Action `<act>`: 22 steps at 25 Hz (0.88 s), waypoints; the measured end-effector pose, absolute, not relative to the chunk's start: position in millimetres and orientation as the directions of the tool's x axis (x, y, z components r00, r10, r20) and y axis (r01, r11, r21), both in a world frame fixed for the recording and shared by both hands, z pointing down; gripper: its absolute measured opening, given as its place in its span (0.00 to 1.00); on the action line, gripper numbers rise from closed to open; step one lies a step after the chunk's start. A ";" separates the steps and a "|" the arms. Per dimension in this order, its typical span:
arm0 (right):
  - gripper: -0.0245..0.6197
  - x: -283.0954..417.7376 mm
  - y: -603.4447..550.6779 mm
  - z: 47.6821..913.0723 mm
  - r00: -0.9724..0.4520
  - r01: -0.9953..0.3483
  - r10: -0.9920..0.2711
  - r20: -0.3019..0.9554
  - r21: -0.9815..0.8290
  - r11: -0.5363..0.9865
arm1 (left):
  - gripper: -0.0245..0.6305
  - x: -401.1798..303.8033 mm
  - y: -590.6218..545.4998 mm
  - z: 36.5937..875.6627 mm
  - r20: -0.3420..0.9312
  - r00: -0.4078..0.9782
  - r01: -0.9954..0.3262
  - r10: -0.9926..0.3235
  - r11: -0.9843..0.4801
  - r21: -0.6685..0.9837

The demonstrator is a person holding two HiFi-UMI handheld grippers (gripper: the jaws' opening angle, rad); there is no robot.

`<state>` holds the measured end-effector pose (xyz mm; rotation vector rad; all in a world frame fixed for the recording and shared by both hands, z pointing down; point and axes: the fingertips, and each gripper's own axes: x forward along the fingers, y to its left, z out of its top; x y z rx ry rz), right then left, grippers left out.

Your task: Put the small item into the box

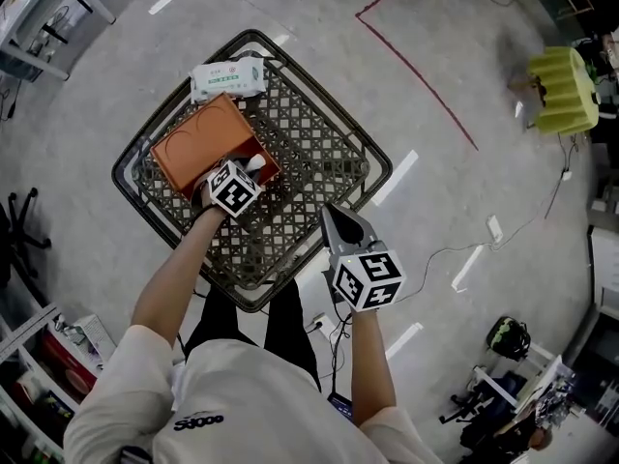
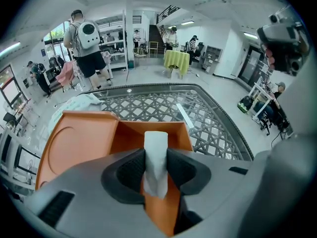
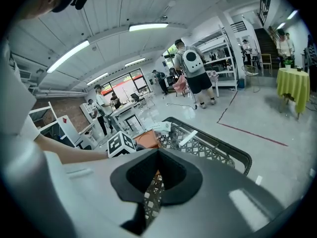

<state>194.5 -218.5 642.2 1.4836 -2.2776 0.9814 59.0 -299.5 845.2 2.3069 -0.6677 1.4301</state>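
Observation:
An open orange box (image 1: 198, 148) lies on the black lattice table (image 1: 309, 153), its lid folded out to the left in the left gripper view. My left gripper (image 1: 250, 168) points steeply down over the box's near right end and is shut on a small white item (image 1: 256, 162). In the left gripper view the small white item (image 2: 156, 155) stands upright between the pads, just above the box's open cavity (image 2: 131, 135). My right gripper (image 1: 335, 217) hovers over the table's near right part, apart from the box, its jaws (image 3: 157, 155) shut with nothing in them.
A white packet (image 1: 227, 75) lies at the table's far edge behind the box. A yellow-green covered stand (image 1: 564, 90) is off to the far right, beyond a red floor line (image 1: 416, 66). A person with a backpack (image 2: 86, 48) stands past the table. Cables and shelving ring the floor.

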 end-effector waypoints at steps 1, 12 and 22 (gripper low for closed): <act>0.05 194.2 -217.6 642.4 -0.452 -0.880 -0.711 0.539 -0.401 0.255 | 0.24 59.2 -299.5 845.6 0.901 0.381 -0.557 -0.209 -0.829 0.043; 0.05 190.8 -211.2 636.2 -0.461 -0.876 -0.712 0.530 -0.401 0.268 | 0.28 56.1 -299.9 841.9 0.892 0.388 -0.569 -0.234 -0.822 0.032; 0.05 185.8 -205.9 619.1 -0.453 -0.881 -0.731 0.510 -0.383 0.278 | 0.29 49.9 -291.2 820.3 0.876 0.414 -0.574 -0.248 -0.818 0.040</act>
